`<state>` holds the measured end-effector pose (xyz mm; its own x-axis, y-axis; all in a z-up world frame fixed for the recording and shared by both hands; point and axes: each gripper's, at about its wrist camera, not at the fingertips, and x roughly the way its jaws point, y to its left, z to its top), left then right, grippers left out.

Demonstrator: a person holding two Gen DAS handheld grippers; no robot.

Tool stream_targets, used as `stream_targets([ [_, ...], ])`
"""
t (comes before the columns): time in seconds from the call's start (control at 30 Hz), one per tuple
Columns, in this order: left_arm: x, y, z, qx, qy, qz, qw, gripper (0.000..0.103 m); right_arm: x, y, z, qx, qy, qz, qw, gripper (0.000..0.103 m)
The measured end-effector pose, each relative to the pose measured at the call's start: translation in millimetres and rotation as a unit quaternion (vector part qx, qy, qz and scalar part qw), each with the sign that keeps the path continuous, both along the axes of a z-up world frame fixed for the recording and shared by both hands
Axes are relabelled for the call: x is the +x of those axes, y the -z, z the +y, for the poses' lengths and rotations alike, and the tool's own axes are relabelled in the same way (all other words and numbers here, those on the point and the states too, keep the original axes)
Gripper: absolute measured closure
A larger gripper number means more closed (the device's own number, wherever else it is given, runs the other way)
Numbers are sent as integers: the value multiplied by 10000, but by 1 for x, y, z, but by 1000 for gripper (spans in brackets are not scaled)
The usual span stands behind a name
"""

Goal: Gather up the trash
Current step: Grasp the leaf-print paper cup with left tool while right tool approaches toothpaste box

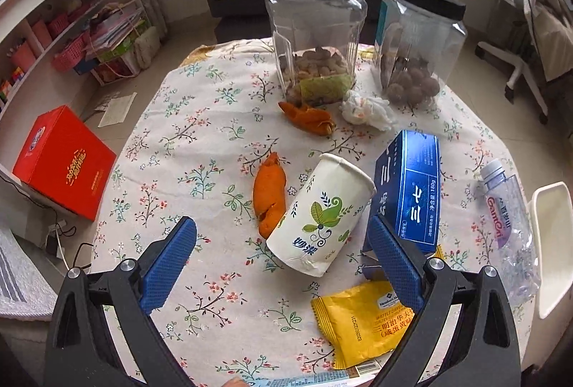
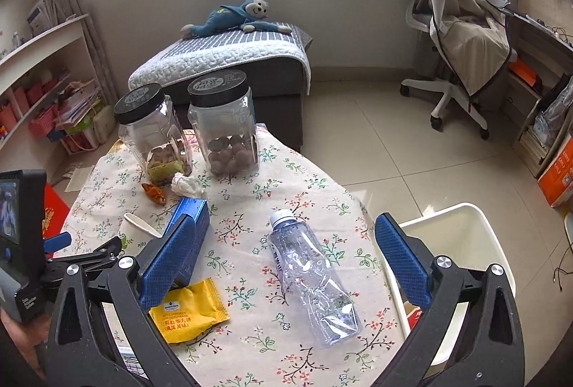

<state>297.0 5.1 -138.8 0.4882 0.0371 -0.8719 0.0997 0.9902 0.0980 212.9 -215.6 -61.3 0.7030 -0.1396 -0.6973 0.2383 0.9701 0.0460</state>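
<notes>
Both grippers are hanging over the floral table (image 1: 200, 143) with their jaws spread wide and nothing in them: the left gripper (image 1: 283, 265) has the tipped-over paper cup (image 1: 318, 215) lying between its fingers, and the right gripper (image 2: 286, 258) is lined up over the crushed plastic bottle (image 2: 311, 279). Close in there's a yellow snack wrapper (image 1: 358, 326), then orange peel (image 1: 269, 195) and a blue box (image 1: 412, 186) by the cup. Further back sit a crumpled tissue (image 1: 365, 113) and two black-lidded jars (image 1: 315, 28), and the white bin (image 2: 462, 243) is off the table's right edge.
</notes>
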Motion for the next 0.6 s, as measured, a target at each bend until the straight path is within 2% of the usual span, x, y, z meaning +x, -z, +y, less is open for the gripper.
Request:
stream_targets([
  [0.13,13,20,-5,175,150,181,9996,10,19,14,-5,401,-33,274,9988,7],
  [0.27,22,32,-8,139,326,281,9990,12,37,28,-5,630,-34,465,9969,7],
  [0.37,22,42,-15,151,596,401,9973,24,49,41,-3,845,-39,682,9941,7],
  [0.43,20,48,-18,138,750,488,9959,41,57,49,0,1055,-33,819,9910,7],
  [0.5,15,45,-17,67,792,359,9962,46,64,56,3,1236,9,913,9881,7],
  [0.6,5,24,-3,-392,737,112,9964,48,74,64,11,1417,51,999,9848,7],
])
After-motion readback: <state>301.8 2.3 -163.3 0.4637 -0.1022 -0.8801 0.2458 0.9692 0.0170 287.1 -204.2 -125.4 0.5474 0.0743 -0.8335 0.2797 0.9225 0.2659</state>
